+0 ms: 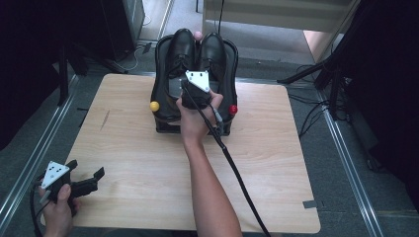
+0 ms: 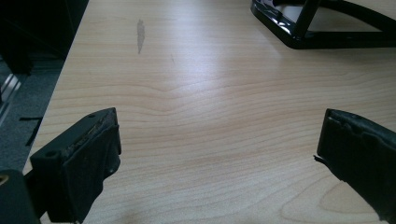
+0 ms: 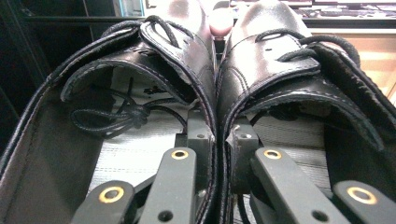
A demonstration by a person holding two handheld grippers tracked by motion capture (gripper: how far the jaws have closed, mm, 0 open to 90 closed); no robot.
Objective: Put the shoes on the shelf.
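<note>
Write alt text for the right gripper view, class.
The right gripper has one jaw inside each of two black leather shoes, pinching the inner walls of the left shoe and right shoe together. Laces lie loose inside.

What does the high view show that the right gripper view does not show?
High view alone: the wooden table, a yellow knob, a red knob, and the open left hand-held gripper near the table's corner. Right gripper view alone: the shoes' grey insoles and a loose lace inside one. Both: the black shoes, whose adjoining inner walls the right hand-held gripper pinches together.
</note>
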